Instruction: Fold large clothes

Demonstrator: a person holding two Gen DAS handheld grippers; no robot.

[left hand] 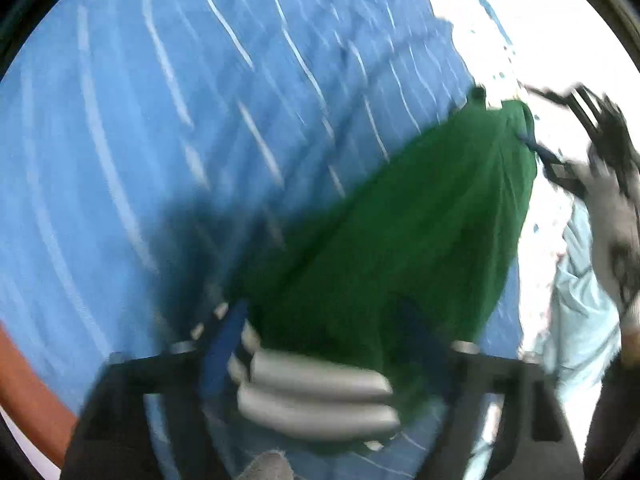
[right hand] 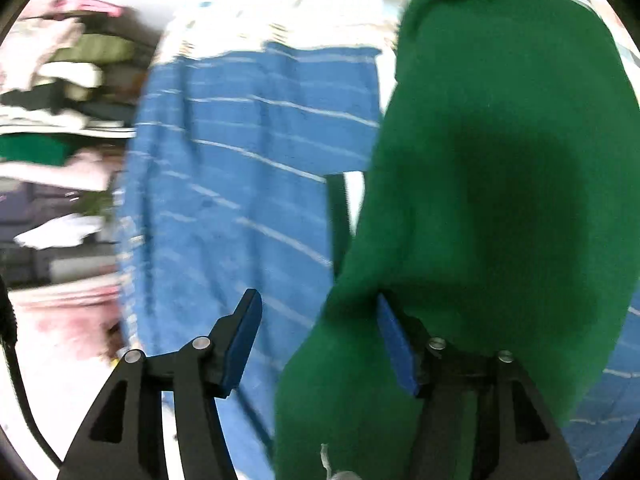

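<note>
The left gripper (left hand: 332,320) stands with its jaws apart; a green garment (left hand: 400,220) drapes over the space between them, covering the right-hand finger, and gloved fingers (left hand: 316,392) lie across the frame below. Whether either pad presses the cloth cannot be told through the blur. Only this view shows the garment stretched away to its far end, where the right gripper (left hand: 560,160) meets it, carried by a gloved hand (left hand: 612,220) beside a pale blue sleeve (left hand: 576,300). Under the garment spreads a blue striped cloth (left hand: 200,120), with an orange-red edge (left hand: 28,380) at the lower left and white surface (left hand: 520,8) beyond the cloth's upper right border.

The right wrist view shows that gripper (right hand: 320,340) with its blue pads wide apart. The garment (right hand: 500,160) hangs over the right-hand finger and bulges past it; the left-hand pad (right hand: 244,340) is bare and touches nothing. Only here do the striped cloth's (right hand: 248,160) far hem and left edge appear, with bright surface past the hem and a blurred clutter of stacked clothes (right hand: 60,80) at the left.
</note>
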